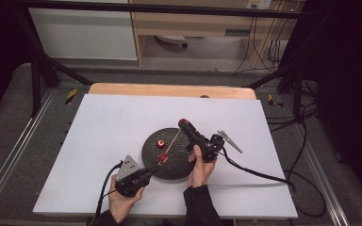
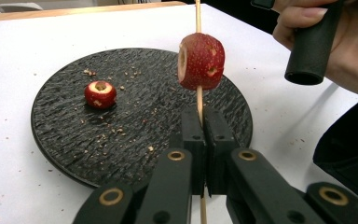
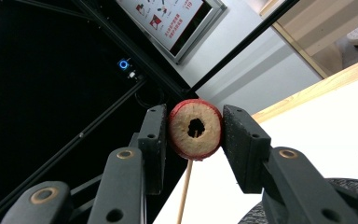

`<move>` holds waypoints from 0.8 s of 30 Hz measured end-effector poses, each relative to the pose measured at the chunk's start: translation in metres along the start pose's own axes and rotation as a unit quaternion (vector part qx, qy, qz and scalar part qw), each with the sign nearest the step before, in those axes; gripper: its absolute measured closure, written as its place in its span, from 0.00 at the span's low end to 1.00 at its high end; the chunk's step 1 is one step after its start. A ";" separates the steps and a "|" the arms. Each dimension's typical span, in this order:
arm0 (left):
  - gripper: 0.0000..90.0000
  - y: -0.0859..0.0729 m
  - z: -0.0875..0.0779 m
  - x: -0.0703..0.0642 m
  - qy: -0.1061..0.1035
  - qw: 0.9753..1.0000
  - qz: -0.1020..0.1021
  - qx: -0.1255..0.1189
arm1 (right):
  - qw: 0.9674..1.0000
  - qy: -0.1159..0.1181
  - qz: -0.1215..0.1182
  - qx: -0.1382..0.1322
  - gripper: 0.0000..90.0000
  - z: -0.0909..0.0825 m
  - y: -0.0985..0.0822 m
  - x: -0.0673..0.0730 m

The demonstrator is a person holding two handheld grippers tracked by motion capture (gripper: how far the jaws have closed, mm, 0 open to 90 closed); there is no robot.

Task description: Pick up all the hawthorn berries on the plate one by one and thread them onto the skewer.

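The left gripper [image 2: 200,123] pinches a skewer [image 2: 198,100] above the plate [image 2: 60,135]; a fruit [image 2: 201,61] sits threaded on it over the plate's near side; the right gripper [image 3: 195,133] clamps a second fruit [image 3: 195,129] at the skewer's tip; a third fruit [image 2: 100,94] lies on the plate.

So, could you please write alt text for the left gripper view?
The left gripper clamps a thin wooden skewer upright, a cored red fruit threaded on it. Behind, a second cored fruit lies on a round black plate.
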State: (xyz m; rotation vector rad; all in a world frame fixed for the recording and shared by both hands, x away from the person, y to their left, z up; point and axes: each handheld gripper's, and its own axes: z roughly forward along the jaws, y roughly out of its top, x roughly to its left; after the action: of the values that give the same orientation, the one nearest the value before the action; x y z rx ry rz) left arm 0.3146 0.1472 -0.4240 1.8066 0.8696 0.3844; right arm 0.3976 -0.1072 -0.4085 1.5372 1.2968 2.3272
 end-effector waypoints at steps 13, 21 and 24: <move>0.98 0.003 0.005 -0.001 0.009 1.000 0.006 -0.002 | 1.000 -0.006 0.009 0.006 0.69 -0.001 -0.003 0.000; 0.99 0.004 0.004 -0.001 0.015 1.000 0.011 -0.007 | 1.000 -0.010 0.020 0.012 0.69 0.000 -0.001 0.000; 0.98 0.003 0.005 -0.002 0.019 1.000 0.010 -0.007 | 0.999 -0.011 0.034 0.009 0.69 0.002 -0.001 -0.001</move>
State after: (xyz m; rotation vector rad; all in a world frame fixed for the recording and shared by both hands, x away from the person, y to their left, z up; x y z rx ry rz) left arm 0.3172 0.1415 -0.4230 1.8011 0.8730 0.4371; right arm 0.3991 -0.1060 -0.4103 1.6320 1.2827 2.3384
